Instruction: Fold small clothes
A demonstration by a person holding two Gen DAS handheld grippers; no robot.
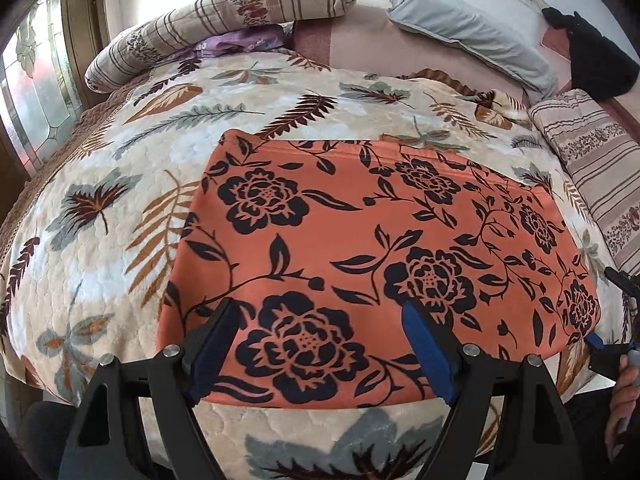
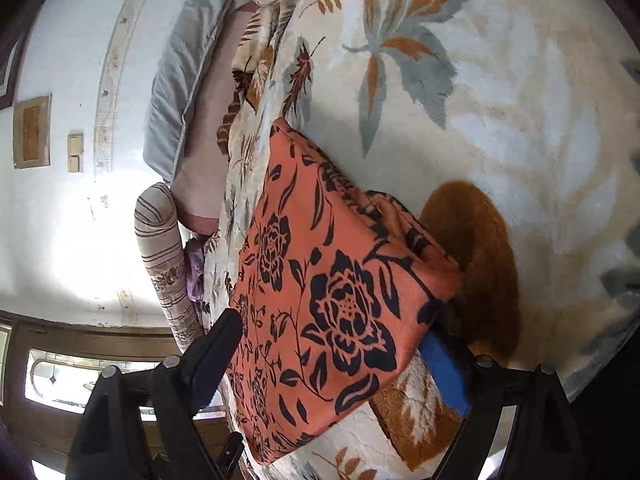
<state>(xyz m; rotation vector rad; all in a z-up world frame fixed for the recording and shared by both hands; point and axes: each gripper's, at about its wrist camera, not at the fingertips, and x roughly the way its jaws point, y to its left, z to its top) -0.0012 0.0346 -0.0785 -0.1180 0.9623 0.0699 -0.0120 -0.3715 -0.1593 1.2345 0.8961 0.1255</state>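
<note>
Orange floral garment (image 1: pixel 372 248) lies on leaf-print bed (image 1: pixel 120 160).

Bright daylight is admitted through the window (image 1: pixel 36 92); the wall (image 2: pixel 60 232) is washed out by glare. Strong fisheye bending and dark vignetting are seen at the edges.

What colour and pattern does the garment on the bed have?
The garment is orange with dark navy flowers and vines, shown best in the left wrist view.

Leaf-print bedspread (image 1: pixel 120 168), grey pillow (image 1: pixel 464 28), possibly leaded window (image 1: pixel 36 92)
</note>
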